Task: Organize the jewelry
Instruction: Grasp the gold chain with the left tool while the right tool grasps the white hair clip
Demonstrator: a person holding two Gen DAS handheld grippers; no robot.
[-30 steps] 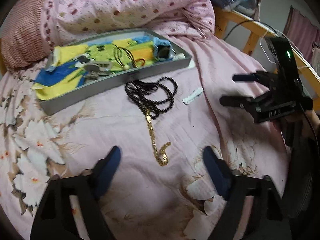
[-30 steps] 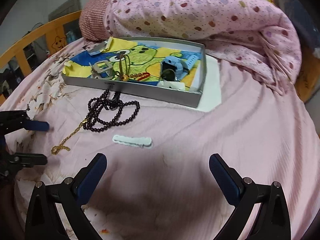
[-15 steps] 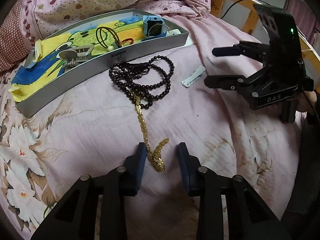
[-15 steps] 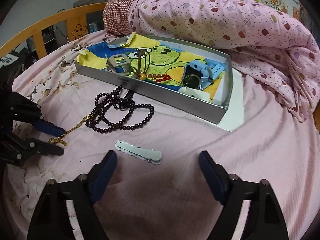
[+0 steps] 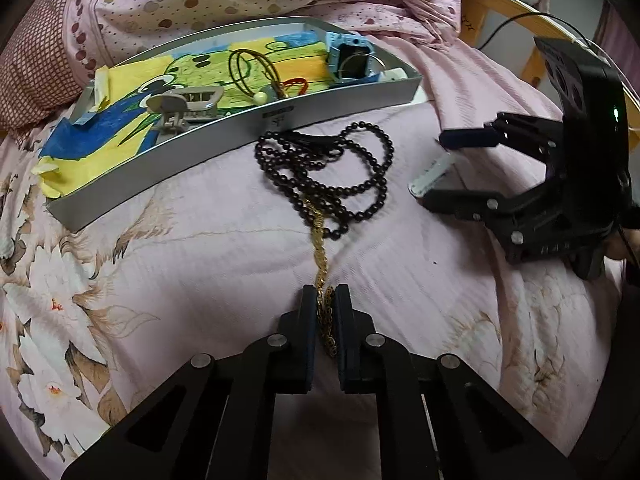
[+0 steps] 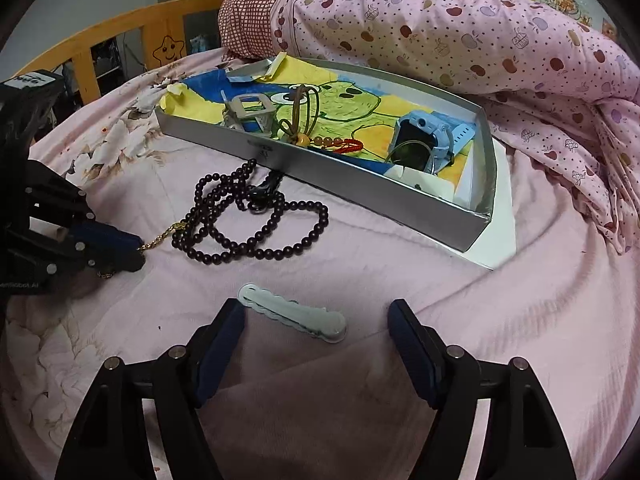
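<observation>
A pink floral bedsheet (image 5: 168, 248) — a dotted quilt (image 6: 460, 24) bunched behind, beside a wooden bed rail (image 6: 100, 44).

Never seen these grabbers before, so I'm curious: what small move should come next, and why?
Probably lift the left gripper gently: it is shut on the gold chain, whose far end lies tangled in the dark bead necklace. The right gripper is closing around the white hair clip.

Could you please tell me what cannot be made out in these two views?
- Gold chain: far end lies under the dark beads, both views.
- Hair clip: mostly behind the right gripper in the left view.
- Small print on the box front: too small.
</observation>
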